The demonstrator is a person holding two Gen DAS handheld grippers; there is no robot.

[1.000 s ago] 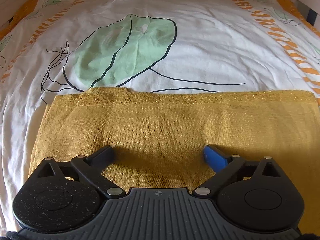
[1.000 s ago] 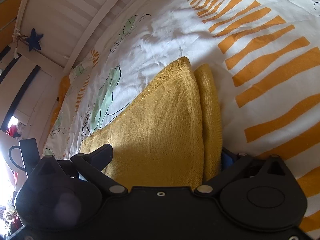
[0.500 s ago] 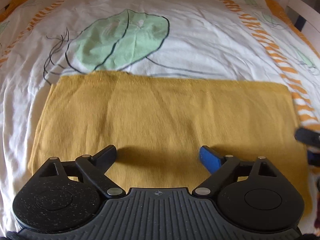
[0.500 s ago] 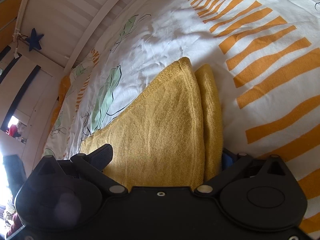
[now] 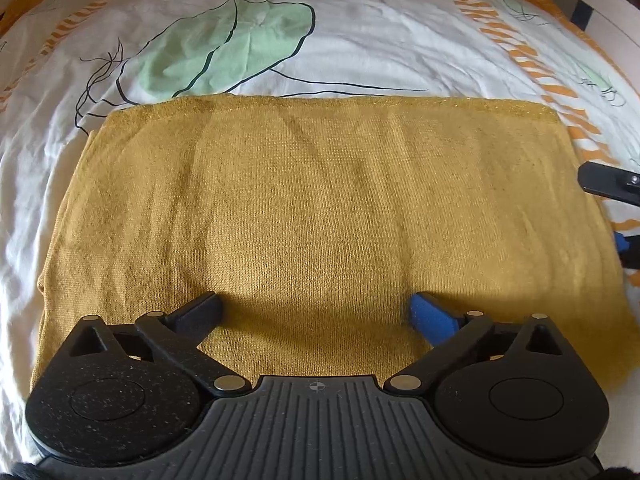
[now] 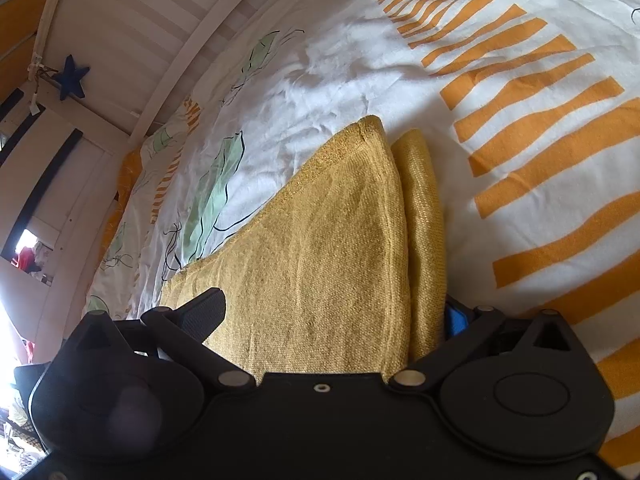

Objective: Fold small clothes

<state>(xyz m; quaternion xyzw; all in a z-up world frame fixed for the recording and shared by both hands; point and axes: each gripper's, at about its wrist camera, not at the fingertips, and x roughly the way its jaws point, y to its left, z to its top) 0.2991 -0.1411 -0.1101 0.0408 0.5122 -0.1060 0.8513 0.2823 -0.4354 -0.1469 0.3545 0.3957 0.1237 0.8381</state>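
**Yellow knit garment — the fold could slip at its right edge**

The yellow knit garment [image 5: 316, 216] is lying flat as a wide rectangle on the leaf-and-stripe bedsheet [image 5: 360, 40], already folded at least once, judging by the 2 layers showing at its right end in the right wrist view. The left gripper [image 5: 316, 312] is hovering over the near edge with its fingers spread wide and nothing between them. The right gripper [image 6: 332, 316] is sitting at the garment's right end, fingers apart, with the layered edge [image 6: 404, 240] running between them; it is straddling the cloth rather than pinching it.

The risk is lying in that layered edge. The lower layer [image 6: 424, 216] is peeking out beside the upper one, so a close here may be catching only 1 layer — the other would then be dragging behind and skewing the next fold. The knit looks soft and limp, likely sagging and creasing if lifted from 1 end alone. The sheet is also wrinkling nearby, and a low finger could be snagging it together with the garment.
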